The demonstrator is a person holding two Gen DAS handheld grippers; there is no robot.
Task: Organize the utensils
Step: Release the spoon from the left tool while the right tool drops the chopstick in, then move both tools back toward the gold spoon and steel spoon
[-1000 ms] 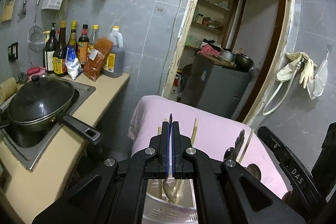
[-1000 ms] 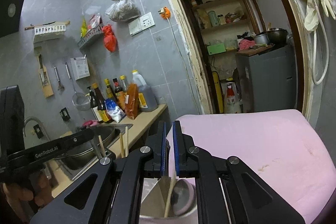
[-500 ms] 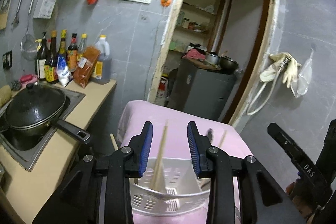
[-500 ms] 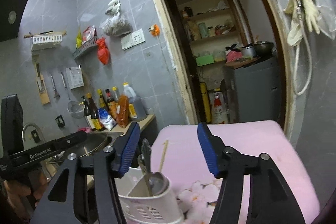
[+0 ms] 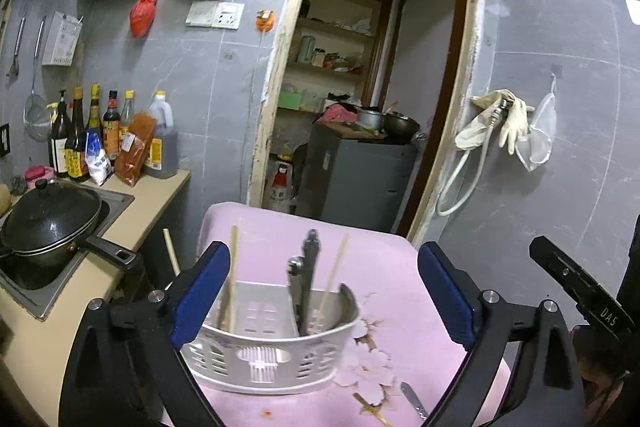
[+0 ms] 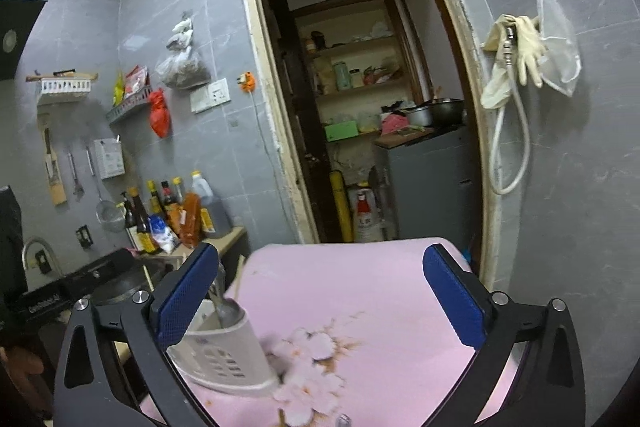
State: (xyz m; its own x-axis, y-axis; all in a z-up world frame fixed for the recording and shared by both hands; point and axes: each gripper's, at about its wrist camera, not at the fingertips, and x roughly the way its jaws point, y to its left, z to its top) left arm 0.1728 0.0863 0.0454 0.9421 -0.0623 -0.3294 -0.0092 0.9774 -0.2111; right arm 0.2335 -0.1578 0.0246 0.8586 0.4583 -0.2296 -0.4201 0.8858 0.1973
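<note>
Utensils mostly stand already in the white perforated plastic basket [image 5: 276, 351] on the pink flowered table cover [image 5: 392, 307]: wooden chopsticks [image 5: 231, 275], a dark-handled tool [image 5: 308, 279], a metal spoon [image 6: 226, 307]. Left gripper [image 5: 322, 301] and right gripper [image 6: 320, 301] are both wide open and hold nothing. One chopstick [image 5: 370, 409] and a metal handle [image 5: 414, 399] lie loose beside the basket, so I judge little work remains

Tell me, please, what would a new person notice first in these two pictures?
First, the white utensil basket on the pink flowered cloth, with chopsticks and dark metal utensils standing in it. Both the left tool and the right tool are wide open and empty. On the left, a black lidded pan sits in the sink.
</note>
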